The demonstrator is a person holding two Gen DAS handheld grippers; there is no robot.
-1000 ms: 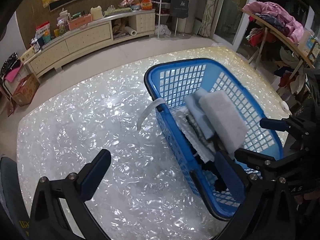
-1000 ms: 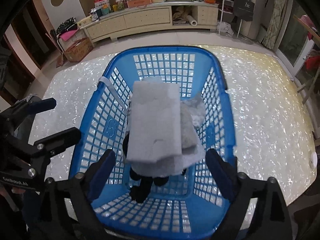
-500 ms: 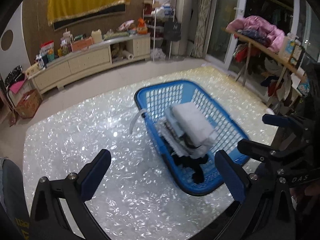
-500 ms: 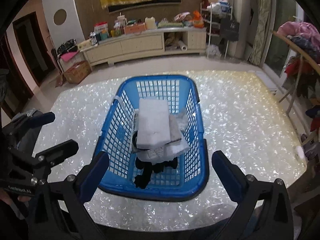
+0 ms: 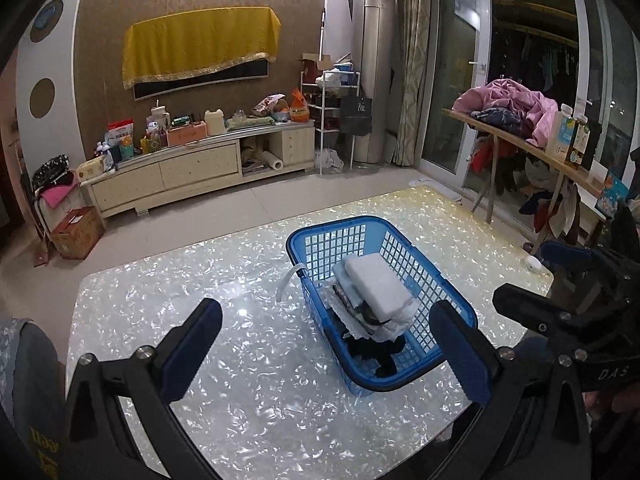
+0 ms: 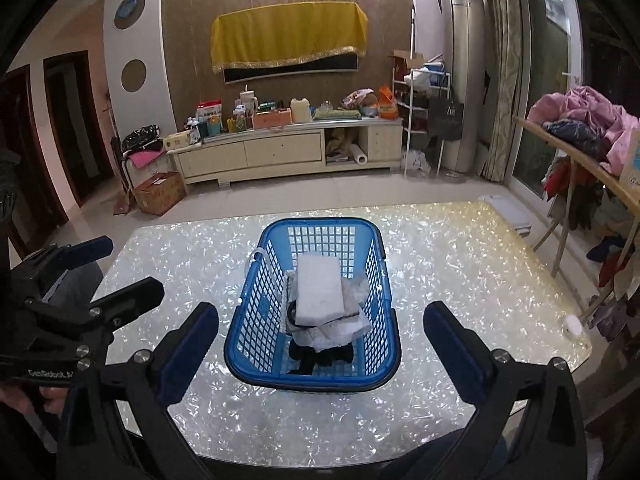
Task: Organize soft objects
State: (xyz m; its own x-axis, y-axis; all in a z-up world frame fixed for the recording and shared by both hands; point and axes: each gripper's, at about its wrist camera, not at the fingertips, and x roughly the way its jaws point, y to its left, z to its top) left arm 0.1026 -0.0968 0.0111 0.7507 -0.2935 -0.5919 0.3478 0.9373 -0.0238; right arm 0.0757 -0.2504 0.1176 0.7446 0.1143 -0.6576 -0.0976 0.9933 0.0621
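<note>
The basket (image 6: 312, 308) stood on the tabletop (image 6: 460, 272), folded cloths (image 6: 320, 294) stacked inside, long axis running away from the right hand-held gripper (image 6: 320, 348), which faced it squarely and nearer. The left hand-held gripper (image 5: 328, 356) had it off to its right. Both were spread, empty, clear of the basket.

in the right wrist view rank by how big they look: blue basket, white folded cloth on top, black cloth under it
1. blue basket
2. white folded cloth
3. black cloth, though the pile hides part of it, so its true extent is unsure
</note>
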